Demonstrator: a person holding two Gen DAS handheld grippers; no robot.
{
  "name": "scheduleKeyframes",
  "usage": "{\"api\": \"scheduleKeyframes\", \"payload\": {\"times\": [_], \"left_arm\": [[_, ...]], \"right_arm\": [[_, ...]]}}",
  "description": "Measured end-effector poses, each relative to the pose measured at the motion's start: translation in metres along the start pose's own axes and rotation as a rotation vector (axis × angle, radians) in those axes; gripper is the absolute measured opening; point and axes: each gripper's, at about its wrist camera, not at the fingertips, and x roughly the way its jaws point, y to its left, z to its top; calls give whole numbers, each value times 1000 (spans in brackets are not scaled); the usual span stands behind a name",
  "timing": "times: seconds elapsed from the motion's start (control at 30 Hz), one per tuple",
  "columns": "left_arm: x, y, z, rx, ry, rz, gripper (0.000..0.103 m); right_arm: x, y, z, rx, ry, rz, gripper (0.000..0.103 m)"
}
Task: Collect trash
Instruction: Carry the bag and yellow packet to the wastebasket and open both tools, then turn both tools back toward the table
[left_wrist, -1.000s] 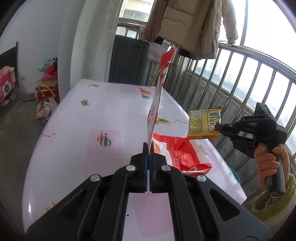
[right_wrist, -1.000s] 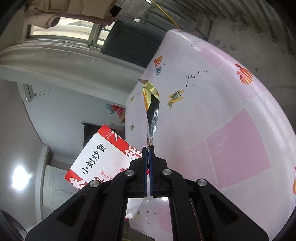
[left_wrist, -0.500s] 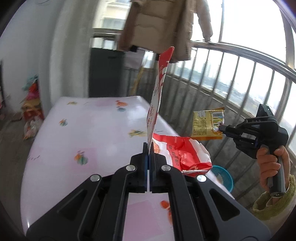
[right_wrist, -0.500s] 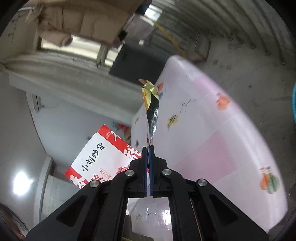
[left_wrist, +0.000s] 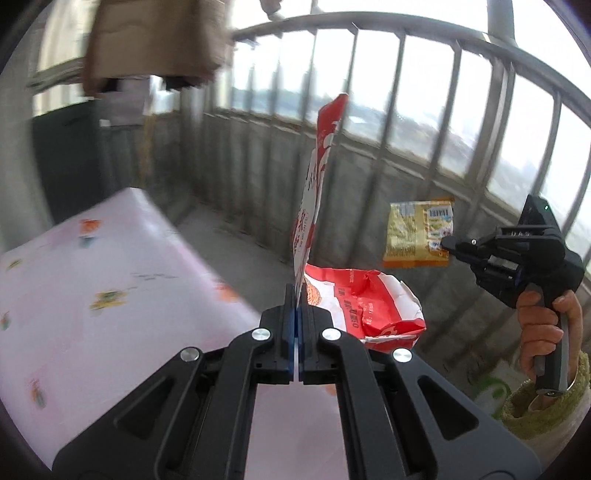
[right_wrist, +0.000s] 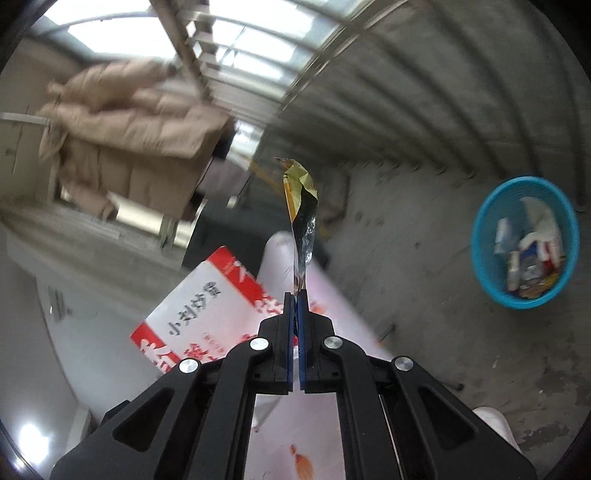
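My left gripper (left_wrist: 297, 295) is shut on the edge of a red and white snack bag (left_wrist: 314, 192), which stands up edge-on and folds out to the right (left_wrist: 369, 306). The right gripper (left_wrist: 448, 243), held in a hand (left_wrist: 539, 332), is shut on a yellow snack wrapper (left_wrist: 417, 232) in the air right of the table. In the right wrist view my right gripper (right_wrist: 296, 295) pinches that wrapper (right_wrist: 301, 206) edge-on, its foil inside showing. The red and white bag (right_wrist: 207, 306) shows at lower left. A blue trash basket (right_wrist: 484, 258) holding several wrappers stands on the floor at right.
A table with a pink and white patterned cloth (left_wrist: 92, 295) lies at left below the grippers. A metal balcony railing (left_wrist: 406, 92) over a concrete wall runs behind. A beige coat (right_wrist: 129, 147) hangs above. Bare concrete floor (right_wrist: 424, 314) lies between table and basket.
Both grippers swung right, off the table toward the railing, each still holding its wrapper. The table slid left in the views, and the blue basket came into the right wrist view.
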Motion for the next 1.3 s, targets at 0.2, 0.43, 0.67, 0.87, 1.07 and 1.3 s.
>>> {"api": "scheduleKeyframes", "payload": {"times": [0.2, 0.43, 0.67, 0.87, 1.07, 1.3], "left_arm": [[93, -61, 10, 117, 156, -75, 0], [192, -117, 18, 192, 287, -122, 0], [270, -147, 24, 218, 377, -162, 3], [342, -147, -6, 224, 583, -64, 59], [310, -118, 12, 143, 538, -31, 67], [219, -97, 45, 113, 349, -50, 73]], "right_arm": [[-13, -57, 21, 87, -67, -75, 2], [-3, -121, 42, 206, -67, -127, 2], [26, -176, 62, 296, -58, -178, 2], [93, -285, 56, 423, 105, -443, 30], [79, -313, 39, 503, 65, -430, 42], [54, -270, 55, 381, -4, -445, 44]]}}
